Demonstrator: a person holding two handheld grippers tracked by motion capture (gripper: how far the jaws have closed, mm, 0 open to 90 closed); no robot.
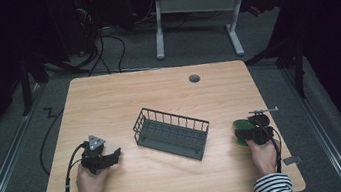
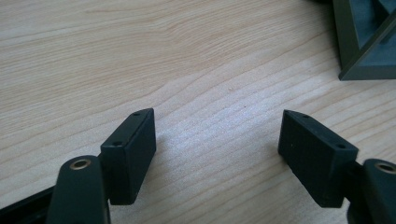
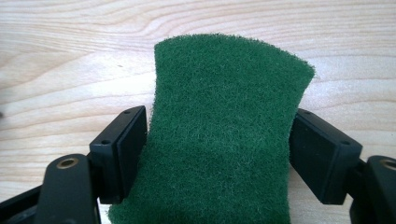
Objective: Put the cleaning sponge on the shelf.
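Note:
A green scouring sponge [image 3: 229, 93] lies on the wooden table near its right edge, also seen from above [image 1: 240, 130]. My right gripper [image 3: 217, 140] has its jaws on the sponge's two sides, and the sponge is pinched in where the pads press. From above, the right gripper [image 1: 248, 133] points left over it. My left gripper [image 1: 116, 154] rests low on the table's left side. In its own view the left gripper [image 2: 217, 135] stands open over bare wood with nothing between its fingers.
A dark grey wire basket [image 1: 172, 119] sits angled at the table's middle, between the two hands; its corner [image 2: 364, 46] shows at the upper right of the left gripper view. A grey cable hole [image 1: 194, 78] lies near the far edge. A desk frame [image 1: 193, 4] stands beyond.

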